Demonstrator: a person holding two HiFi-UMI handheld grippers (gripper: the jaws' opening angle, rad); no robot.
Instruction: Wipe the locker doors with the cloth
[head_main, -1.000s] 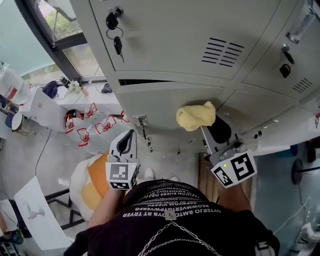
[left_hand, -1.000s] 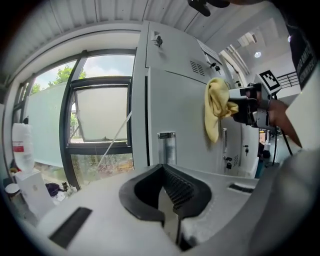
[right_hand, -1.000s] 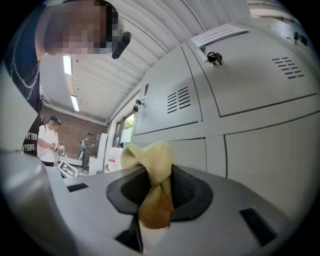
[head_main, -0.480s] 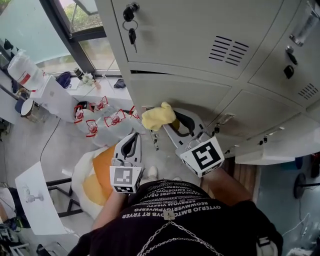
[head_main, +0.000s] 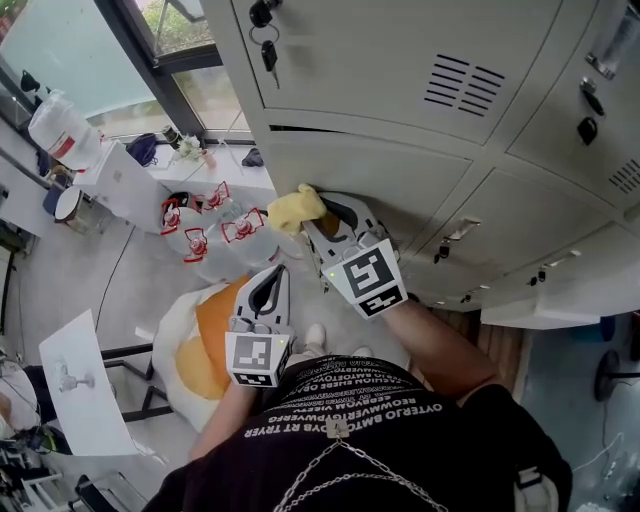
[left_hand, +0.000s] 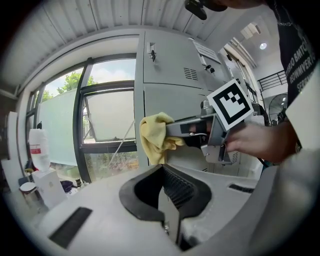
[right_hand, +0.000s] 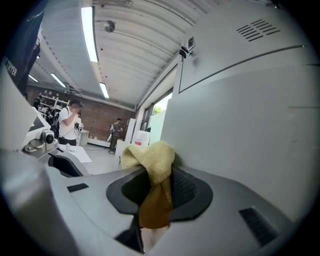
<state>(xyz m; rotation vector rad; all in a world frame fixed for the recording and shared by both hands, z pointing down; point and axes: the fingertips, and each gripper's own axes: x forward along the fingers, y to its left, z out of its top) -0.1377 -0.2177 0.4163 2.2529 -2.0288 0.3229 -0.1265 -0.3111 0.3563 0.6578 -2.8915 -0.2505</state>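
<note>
Cloth (head_main: 293, 208) (left_hand: 154, 136) (right_hand: 150, 156): yellow, bunched, sitting in the right gripper (head_main: 318, 212). That gripper's jaws are clamping on the fabric, and in the right gripper view a darker fold is hanging down between them. The bunched end is lying against the lower locker door (head_main: 385, 180) at its upper left corner, just under the seam with the upper door (head_main: 400, 60).

Left gripper (head_main: 268, 285) is hanging lower, apart from the lockers, with its jaws pressed together and nothing between them. It is pointing toward the cloth and the window (head_main: 195, 85).

Around the working spot:
- Keys (head_main: 267, 55) are dangling from the lock near the upper door's left edge, above the cloth.
- Vent slots (head_main: 455, 82) are showing toward that door's right side.
- A latch (head_main: 455, 232) is sticking out of the neighbouring door, to the right of the right gripper.
- The window is flanking the locker bank's left side.
- White bags with red print (head_main: 215, 232) are lying on the floor just beside the bank's left corner, below the cloth.
- A white-and-orange sack (head_main: 190, 345) is sitting under the left gripper.
- A white jug (head_main: 62, 128) is standing on a low white unit by the window.
- A white sheet (head_main: 85, 400) is lying further out.

Two people (right_hand: 74, 125) are standing well back in the room, showing only in the right gripper view.
</note>
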